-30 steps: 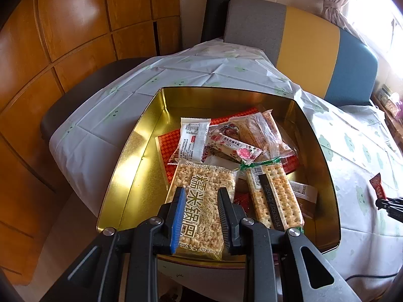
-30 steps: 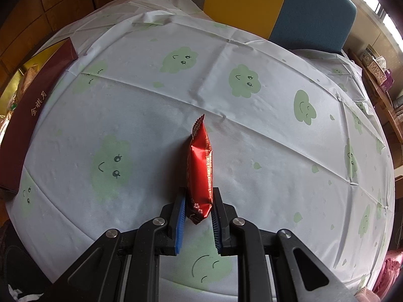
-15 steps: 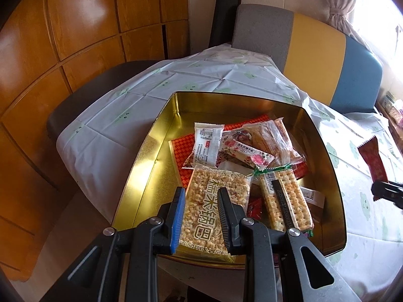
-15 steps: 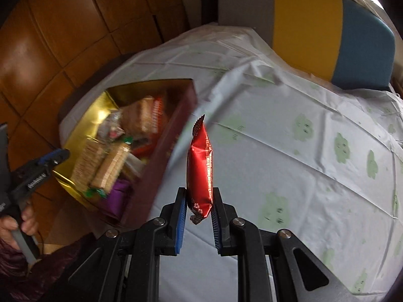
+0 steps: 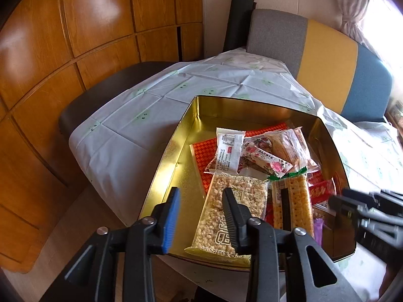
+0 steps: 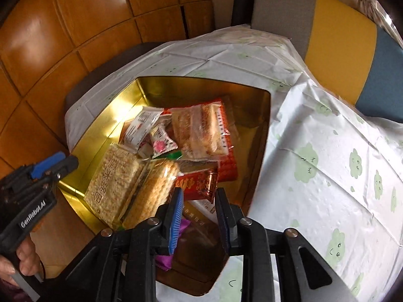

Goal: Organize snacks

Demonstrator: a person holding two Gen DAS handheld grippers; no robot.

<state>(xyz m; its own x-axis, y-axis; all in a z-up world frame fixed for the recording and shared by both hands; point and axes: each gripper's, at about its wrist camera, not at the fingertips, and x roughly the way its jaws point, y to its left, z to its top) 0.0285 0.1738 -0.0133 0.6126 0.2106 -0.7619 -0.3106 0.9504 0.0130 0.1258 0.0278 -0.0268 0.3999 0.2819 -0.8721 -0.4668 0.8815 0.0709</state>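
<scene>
A gold tin (image 5: pixel 183 136) (image 6: pixel 88 136) on the table holds several snack packets: a rice-puff bar (image 5: pixel 226 216) (image 6: pixel 113 178), a cracker pack (image 5: pixel 294 201) (image 6: pixel 156 188) and others. The red packet (image 6: pixel 199 182) (image 5: pixel 321 191) lies in the tin just ahead of my right gripper (image 6: pixel 197 201), which is open and empty above the tin. My left gripper (image 5: pixel 201 201) is open and empty over the tin's near left edge. Each gripper shows in the other's view, the right (image 5: pixel 352 201) and the left (image 6: pixel 55 163).
A white tablecloth with green cloud faces (image 6: pixel 327 163) covers the table. A grey, yellow and blue chair back (image 5: pixel 327 58) stands behind it. Wooden wall panels (image 5: pixel 75 37) are on the left, with a dark seat (image 5: pixel 105 88) below them.
My right gripper carried the red packet from the bare tablecloth to the tin and let go of it; its jaws are now open. My left gripper drew slightly back and left.
</scene>
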